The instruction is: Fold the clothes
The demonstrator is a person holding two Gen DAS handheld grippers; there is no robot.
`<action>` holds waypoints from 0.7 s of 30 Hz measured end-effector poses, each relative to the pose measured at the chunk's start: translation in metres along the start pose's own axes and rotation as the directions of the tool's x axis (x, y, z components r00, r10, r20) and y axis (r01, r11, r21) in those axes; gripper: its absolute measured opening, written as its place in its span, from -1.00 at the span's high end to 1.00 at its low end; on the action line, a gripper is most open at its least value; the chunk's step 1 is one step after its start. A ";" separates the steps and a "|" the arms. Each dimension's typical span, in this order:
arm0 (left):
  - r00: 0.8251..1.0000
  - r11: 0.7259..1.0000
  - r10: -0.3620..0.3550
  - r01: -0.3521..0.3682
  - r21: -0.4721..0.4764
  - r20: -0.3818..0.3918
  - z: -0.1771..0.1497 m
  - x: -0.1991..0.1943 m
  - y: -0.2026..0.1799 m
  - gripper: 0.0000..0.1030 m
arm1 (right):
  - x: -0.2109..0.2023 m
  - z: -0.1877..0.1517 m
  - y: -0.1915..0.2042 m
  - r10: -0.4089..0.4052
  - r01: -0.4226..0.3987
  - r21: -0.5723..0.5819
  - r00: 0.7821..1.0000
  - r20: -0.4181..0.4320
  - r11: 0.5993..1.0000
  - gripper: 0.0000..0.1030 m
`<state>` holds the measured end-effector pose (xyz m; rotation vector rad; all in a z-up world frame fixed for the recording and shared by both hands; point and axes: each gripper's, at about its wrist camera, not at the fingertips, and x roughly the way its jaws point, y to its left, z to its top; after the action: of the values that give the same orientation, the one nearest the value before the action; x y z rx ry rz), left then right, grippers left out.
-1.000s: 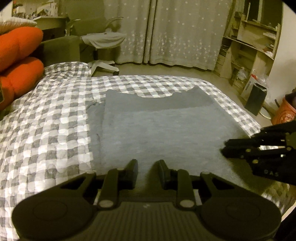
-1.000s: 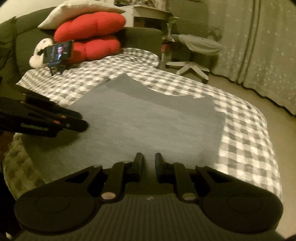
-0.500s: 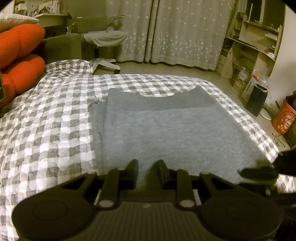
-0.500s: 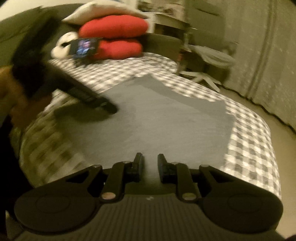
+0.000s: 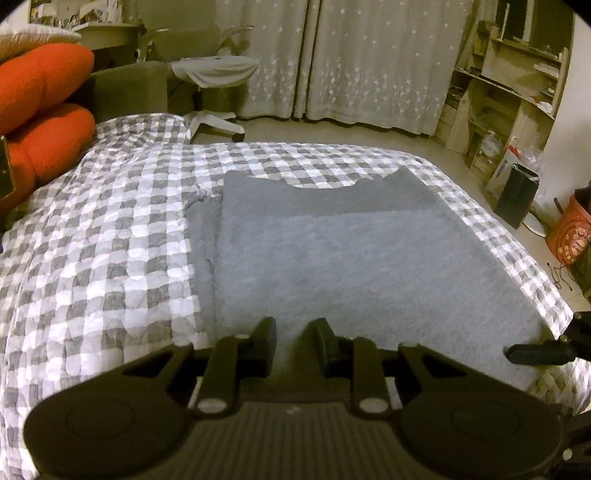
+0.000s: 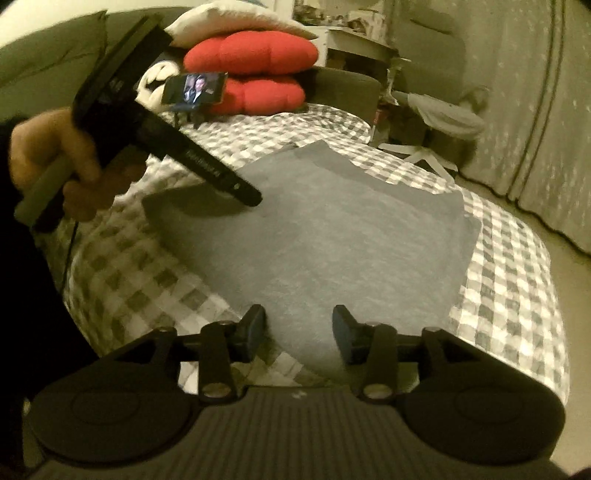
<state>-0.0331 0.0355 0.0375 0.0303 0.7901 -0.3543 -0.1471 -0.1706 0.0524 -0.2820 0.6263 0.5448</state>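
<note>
Grey garment (image 5: 369,258) folded flat into a rough rectangle on the checked bedspread (image 5: 110,240), darker back layer with a dipped neckline showing along the far edge, a narrow strip of a lower layer poking out along its left side. Left gripper (image 5: 293,343) hovering over the near edge of the garment, jaws a little apart, nothing pinched between them; seen from the right wrist, same gripper (image 6: 251,197) held in a hand (image 6: 55,162), tip down near the cloth's left part, whether touching it cannot tell. Right gripper (image 6: 299,334) low over the near right corner of the garment, jaws opening, cloth visible in the gap below but not clamped by the pads; only its tip (image 5: 535,352) visible at the right edge of the left wrist view, just beside the garment's corner. 2 red cushions (image 6: 255,74) stacked at the far end of the bed, a pale pillow (image 6: 236,22) on top, a phone (image 6: 195,88) with a lit screen propped in front. Curtains (image 5: 369,62), a chair (image 5: 214,74) and shelves (image 5: 509,85) beyond the bed.
</note>
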 end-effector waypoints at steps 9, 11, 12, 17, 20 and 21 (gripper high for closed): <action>1.000 1.000 0.012 -0.012 -0.008 -0.017 -0.003 -0.002 0.002 0.53 | -0.001 -0.010 0.001 -0.035 0.030 -0.104 0.998 -0.043 0.994 0.06; 1.000 1.000 0.013 -0.013 -0.008 -0.018 -0.003 -0.003 0.002 0.53 | -0.003 -0.011 -0.004 -0.048 0.043 -0.099 0.998 -0.048 0.994 0.06; 1.000 1.000 0.013 -0.013 -0.009 -0.019 -0.003 -0.003 0.002 0.53 | -0.003 -0.011 -0.006 -0.057 0.052 -0.098 0.997 -0.051 0.994 0.06; 1.000 1.000 0.013 -0.013 -0.007 -0.019 -0.002 -0.003 0.002 0.53 | -0.003 -0.011 -0.010 -0.066 0.060 -0.091 0.996 -0.060 0.994 0.06; 1.000 1.000 0.011 -0.011 -0.009 -0.020 -0.002 -0.002 0.002 0.53 | -0.005 -0.014 -0.007 -0.086 0.078 -0.123 0.994 -0.063 0.989 0.06; 1.000 1.000 0.011 -0.011 -0.009 -0.021 -0.002 -0.002 0.002 0.53 | -0.005 -0.015 -0.006 -0.095 0.086 -0.133 0.993 -0.064 0.987 0.06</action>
<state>-0.0351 0.0385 0.0374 0.0298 0.8115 -0.3402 -0.1539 -0.1838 0.0444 -0.4520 0.6436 0.4906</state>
